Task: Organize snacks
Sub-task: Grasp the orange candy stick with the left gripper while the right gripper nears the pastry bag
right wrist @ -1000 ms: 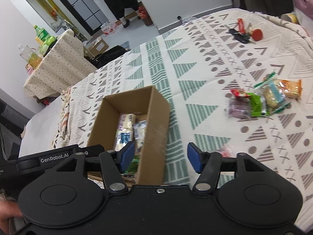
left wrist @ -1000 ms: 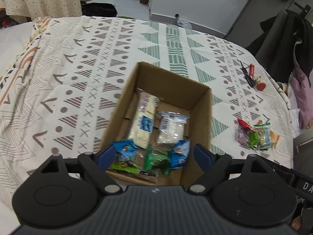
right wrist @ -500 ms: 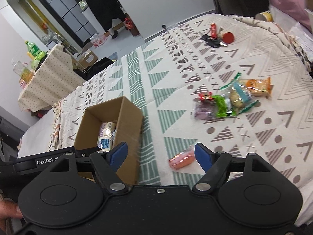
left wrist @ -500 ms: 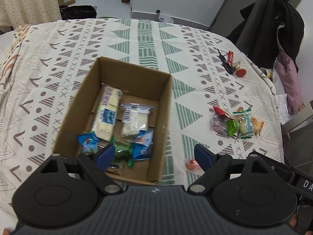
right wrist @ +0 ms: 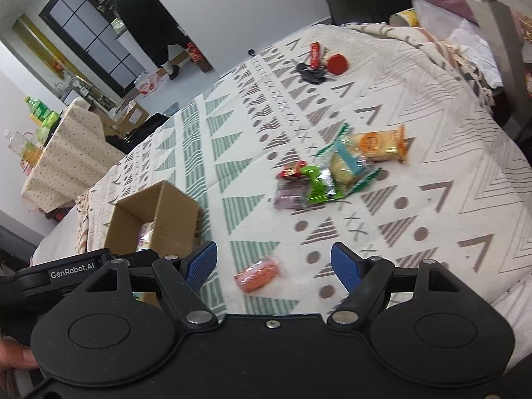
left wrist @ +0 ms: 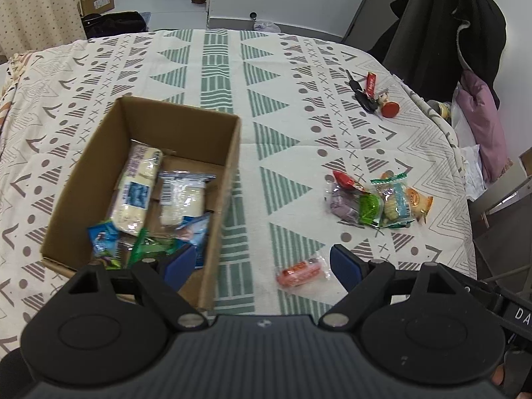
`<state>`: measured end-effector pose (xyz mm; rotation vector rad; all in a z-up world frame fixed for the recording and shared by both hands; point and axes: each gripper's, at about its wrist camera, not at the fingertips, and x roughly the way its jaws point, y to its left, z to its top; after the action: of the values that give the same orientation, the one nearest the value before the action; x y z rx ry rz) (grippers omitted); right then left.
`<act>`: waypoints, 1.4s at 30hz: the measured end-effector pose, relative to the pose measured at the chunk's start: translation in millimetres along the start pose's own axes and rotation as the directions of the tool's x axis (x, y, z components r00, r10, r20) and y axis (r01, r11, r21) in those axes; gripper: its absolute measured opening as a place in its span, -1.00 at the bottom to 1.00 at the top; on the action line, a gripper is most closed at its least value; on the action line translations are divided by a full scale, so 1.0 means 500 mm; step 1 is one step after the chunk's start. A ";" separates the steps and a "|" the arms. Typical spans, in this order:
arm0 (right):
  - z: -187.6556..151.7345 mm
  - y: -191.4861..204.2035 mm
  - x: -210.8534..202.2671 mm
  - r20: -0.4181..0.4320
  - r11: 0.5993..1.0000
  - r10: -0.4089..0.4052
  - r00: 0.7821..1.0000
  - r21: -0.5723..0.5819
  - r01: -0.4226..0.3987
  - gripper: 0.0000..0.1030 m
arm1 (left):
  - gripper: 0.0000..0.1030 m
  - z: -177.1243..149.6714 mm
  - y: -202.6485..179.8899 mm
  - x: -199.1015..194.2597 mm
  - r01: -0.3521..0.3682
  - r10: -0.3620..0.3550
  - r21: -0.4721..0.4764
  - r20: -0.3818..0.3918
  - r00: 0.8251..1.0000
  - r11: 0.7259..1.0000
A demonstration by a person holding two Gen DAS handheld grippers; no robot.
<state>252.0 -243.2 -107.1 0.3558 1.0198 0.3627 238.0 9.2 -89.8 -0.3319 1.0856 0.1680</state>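
An open cardboard box [left wrist: 212, 199] [right wrist: 176, 212] sits on the patterned cloth and holds several wrapped snacks [left wrist: 139, 193]. To its right lies a loose pile of snack packets [left wrist: 375, 199] [right wrist: 335, 169]. A single orange-pink snack [left wrist: 301, 271] [right wrist: 257, 272] lies nearer me. My left gripper [left wrist: 262, 264] hangs open above the box's near right corner, with the orange-pink snack just inside its right finger. My right gripper [right wrist: 274, 261] is open too, and that snack lies on the cloth between its fingers. Neither gripper holds anything.
Keys with a red tag and a red disc [left wrist: 372, 94] [right wrist: 321, 65] lie at the far right of the cloth. A chair with dark clothes [left wrist: 442, 40] stands beyond the table's right edge. Another table [right wrist: 63, 146] with bottles stands at the left.
Both views have swung right, off the box and toward the loose snacks. The orange-pink snack now lies between the right gripper's fingers. Both grippers stay open.
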 end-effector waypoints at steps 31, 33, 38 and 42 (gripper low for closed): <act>0.047 -0.229 0.048 -0.050 0.988 -0.022 0.999 0.151 0.029 0.46 | 0.64 -0.029 -0.129 0.191 -0.058 0.065 0.048 -0.159 0.985 0.997; 0.050 -0.233 0.054 -0.056 0.988 -0.022 0.998 0.148 0.030 0.46 | 0.63 -0.033 -0.128 0.205 -0.068 0.074 0.043 -0.172 0.982 0.997; 0.055 -0.245 0.074 -0.078 0.988 -0.021 0.997 0.151 0.032 0.46 | 0.63 -0.040 -0.123 0.239 -0.090 0.094 0.026 -0.197 0.976 0.996; 0.059 -0.250 0.089 -0.090 0.988 -0.021 0.996 0.151 0.035 0.46 | 0.52 -0.041 -0.115 0.264 -0.112 0.110 0.004 -0.212 0.971 0.994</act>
<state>314.7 -337.0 -183.1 0.4660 1.1417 0.2773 298.5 -55.3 -204.9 -0.3012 1.3161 0.2405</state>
